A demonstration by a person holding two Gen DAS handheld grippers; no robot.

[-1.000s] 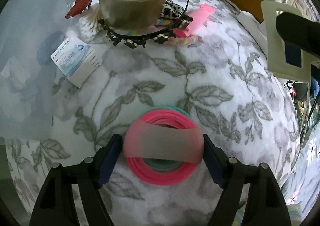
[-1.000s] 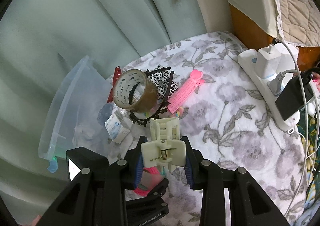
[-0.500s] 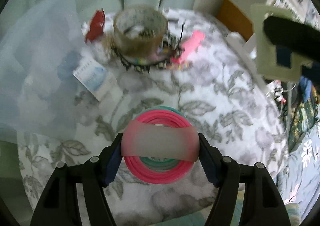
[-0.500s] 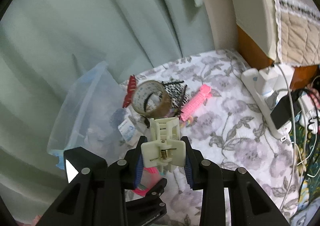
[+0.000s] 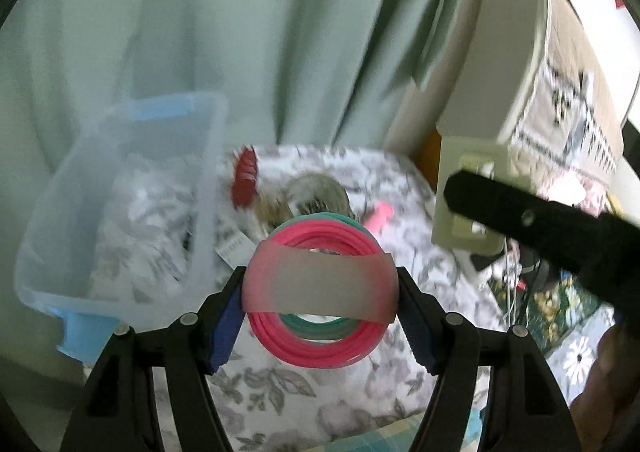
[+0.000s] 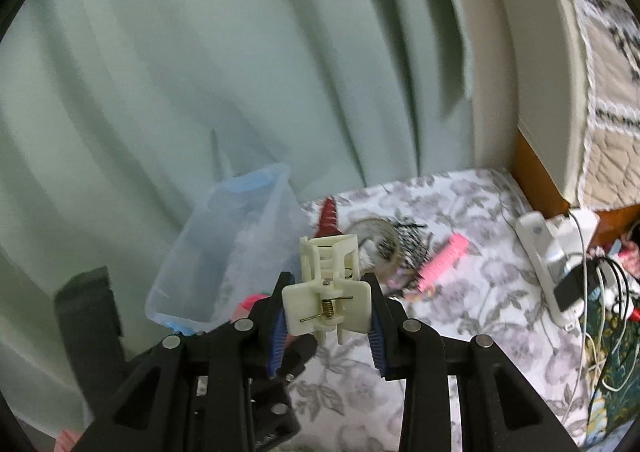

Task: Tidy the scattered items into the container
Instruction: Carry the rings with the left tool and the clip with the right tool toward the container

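Both hand-held grippers are loaded and raised above the floral bed cover (image 6: 460,316). The left hand-held gripper (image 5: 320,288) pinches a pink-and-green coil bundle (image 5: 320,336) across its banded width; the pads press on both sides. The right hand-held gripper (image 6: 326,308) clamps a cream hair claw clip (image 6: 326,292) by its hinge plate, teeth pointing away from the camera. The clear container (image 5: 120,212) stands at the left edge of the bed cover, open-topped and partly filled. A red claw clip (image 6: 328,218), a tape roll (image 6: 374,238) and a pink comb (image 6: 442,262) lie beside it, uncollected.

Judgement: the step in hand is the carry to the container. Each load should be brought fully over the opening, clear of the near rim, before the grip is let go. Releasing one side at a time would be advisable, since the two hand-held grippers ride close together. The coil may bounce, so a low drop is preferred.
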